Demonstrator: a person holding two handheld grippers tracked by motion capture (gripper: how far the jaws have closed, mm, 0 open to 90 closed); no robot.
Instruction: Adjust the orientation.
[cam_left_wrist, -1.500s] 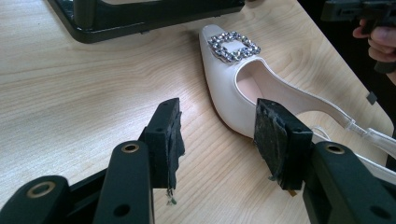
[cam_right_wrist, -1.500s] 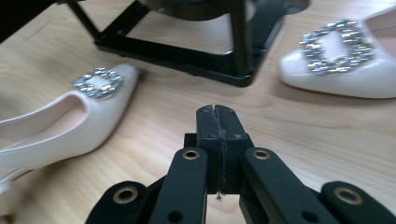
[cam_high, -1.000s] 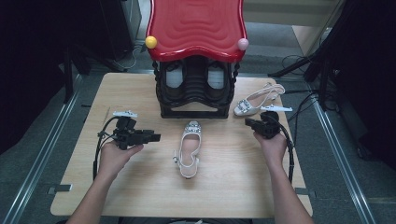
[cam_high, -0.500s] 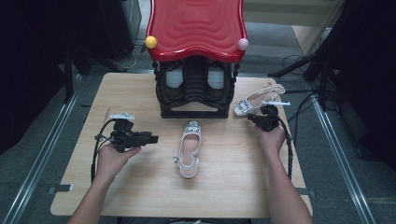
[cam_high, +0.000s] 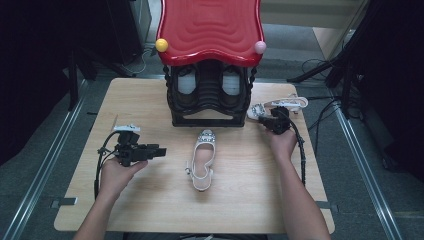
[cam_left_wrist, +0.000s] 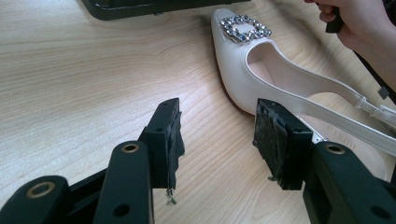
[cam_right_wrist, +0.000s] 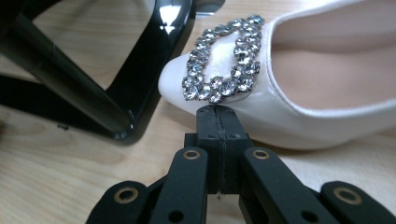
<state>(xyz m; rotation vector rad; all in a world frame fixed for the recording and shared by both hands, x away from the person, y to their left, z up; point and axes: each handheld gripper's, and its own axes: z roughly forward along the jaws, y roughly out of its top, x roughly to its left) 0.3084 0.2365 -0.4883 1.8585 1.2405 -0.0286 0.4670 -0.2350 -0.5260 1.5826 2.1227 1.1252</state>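
Slingback shoes were what I was working with: one (cam_high: 202, 160) lay at the middle of the counter (cam_high: 150, 210), toe toward twelve o'clock, and the second (cam_high: 280, 105) sat at about two o'clock, just beside the black shoe rack (cam_high: 210, 100) under its red top (cam_high: 210, 27). My right claw (cam_high: 272, 120) was fully closed and empty, its tip almost against the second shoe's toe just below the rhinestone buckle (cam_right_wrist: 222, 60); whether it touched, I could not tell. My left claw (cam_high: 157, 150) stood open at nine o'clock of the middle shoe, gripping nothing.

I judged the risk was on the right: pushing in with shut jaws would shove the glossy toe against the rack's foot (cam_right_wrist: 154, 60) or scuff the buckle rather than grasp it. The thin strap could also snag.

The rack's two upper bays each held something pale that I could not identify.
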